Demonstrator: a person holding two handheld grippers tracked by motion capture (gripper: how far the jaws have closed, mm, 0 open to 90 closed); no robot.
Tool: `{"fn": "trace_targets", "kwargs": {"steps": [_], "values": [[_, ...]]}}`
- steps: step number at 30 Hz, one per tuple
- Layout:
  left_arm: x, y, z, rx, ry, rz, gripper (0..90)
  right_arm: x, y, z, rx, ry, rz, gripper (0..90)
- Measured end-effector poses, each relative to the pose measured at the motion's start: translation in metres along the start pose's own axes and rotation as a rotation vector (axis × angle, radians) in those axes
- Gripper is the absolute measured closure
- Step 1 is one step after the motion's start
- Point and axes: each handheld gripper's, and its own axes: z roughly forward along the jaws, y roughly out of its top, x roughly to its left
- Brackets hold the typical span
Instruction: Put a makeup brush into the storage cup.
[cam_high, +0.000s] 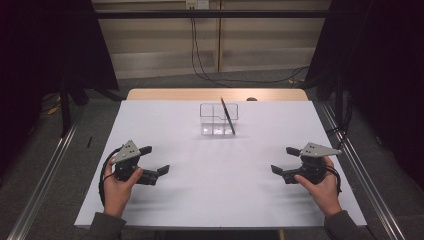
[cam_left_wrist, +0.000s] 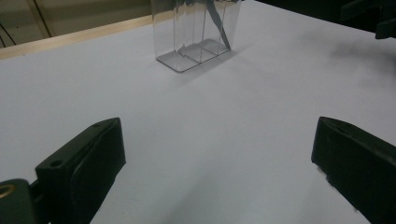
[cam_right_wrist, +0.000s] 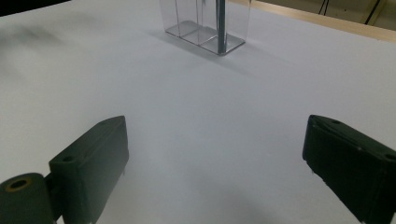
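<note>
Overhead, white table (cam_high: 215, 165), dark curtains (cam_high: 45, 45)

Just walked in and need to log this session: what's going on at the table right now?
A person sits at a white table with a two-jaw gripper in each hand. The left gripper and the right gripper are both open, holding nothing, near the table's front edge. Farther back at the middle stands a clear compartmented holder with one dark pen leaning in its right-hand section. Neither gripper is touching the holder.
</note>
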Motion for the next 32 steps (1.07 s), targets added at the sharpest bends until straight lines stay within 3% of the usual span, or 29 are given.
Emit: {"fn": "trace_targets", "kwargs": {"steps": [32], "values": [[0.002, 0.002, -0.001, -0.010, 0.006, 0.005, 2.4, -0.003, -0.012, -0.011, 0.020, 0.011, -0.001, 4.7]]}}
